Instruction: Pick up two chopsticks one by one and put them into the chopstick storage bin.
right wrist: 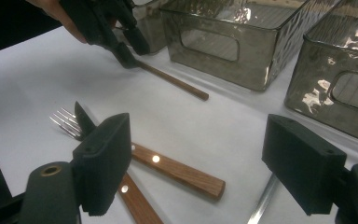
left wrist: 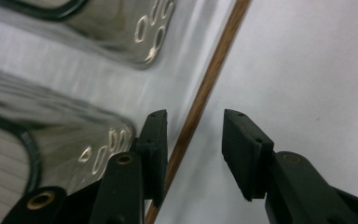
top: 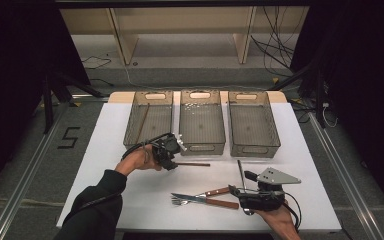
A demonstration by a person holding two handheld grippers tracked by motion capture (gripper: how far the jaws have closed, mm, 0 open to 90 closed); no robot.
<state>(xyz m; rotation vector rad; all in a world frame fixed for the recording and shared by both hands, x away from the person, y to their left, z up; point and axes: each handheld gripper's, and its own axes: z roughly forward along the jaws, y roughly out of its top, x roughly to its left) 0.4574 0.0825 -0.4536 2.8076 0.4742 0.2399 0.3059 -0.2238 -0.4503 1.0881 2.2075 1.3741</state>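
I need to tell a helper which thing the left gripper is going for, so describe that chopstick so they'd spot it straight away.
On the white table, look just in front of the left bin and middle bin. A thin brown chopstick lies flat there, one end between the left gripper jaws. Unlike the fork and knife nearer the person, it is a plain stick with no metal.

A single large digit "5" (top: 68,137) stands in black on the grey floor (top: 30,165), left of the white table (top: 105,120), in the high view. The bins, the cutlery and the grippers carry no readable lettering.
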